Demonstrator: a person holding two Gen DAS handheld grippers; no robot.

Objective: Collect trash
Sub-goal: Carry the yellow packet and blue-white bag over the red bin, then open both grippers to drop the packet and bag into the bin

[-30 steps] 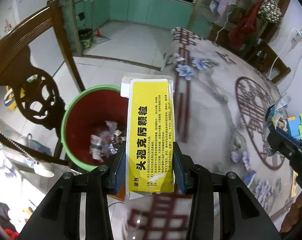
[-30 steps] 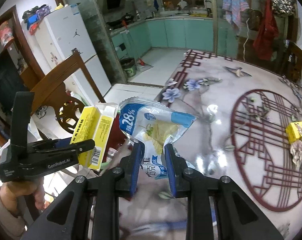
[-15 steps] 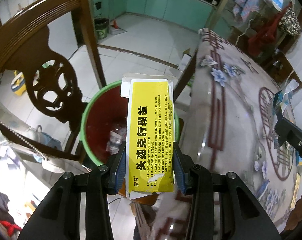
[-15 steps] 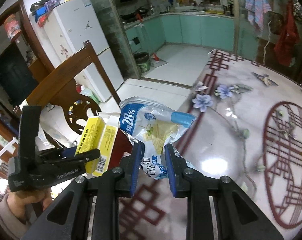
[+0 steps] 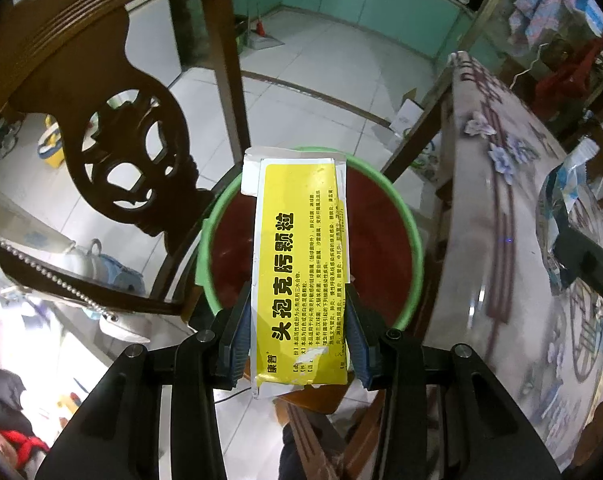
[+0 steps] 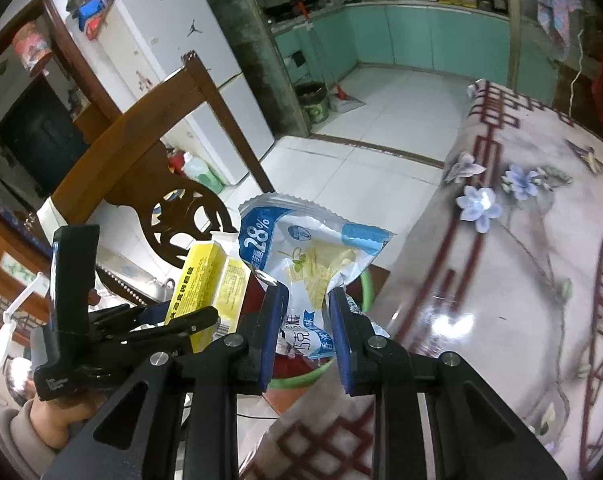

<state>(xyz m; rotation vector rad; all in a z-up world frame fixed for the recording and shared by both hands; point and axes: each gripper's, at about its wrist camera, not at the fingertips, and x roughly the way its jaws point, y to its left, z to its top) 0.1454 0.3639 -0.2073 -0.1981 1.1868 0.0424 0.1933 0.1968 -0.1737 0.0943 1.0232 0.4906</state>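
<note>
Left wrist, yellow box "头孢克肟颗粒", snack bag "28%"

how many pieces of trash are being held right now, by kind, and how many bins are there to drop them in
yellow carton, held in the left gripper: 1
blue and white snack wrapper, held in the right gripper: 1
green-rimmed red bin: 1
total: 2 held pieces of trash, 1 bin
</note>
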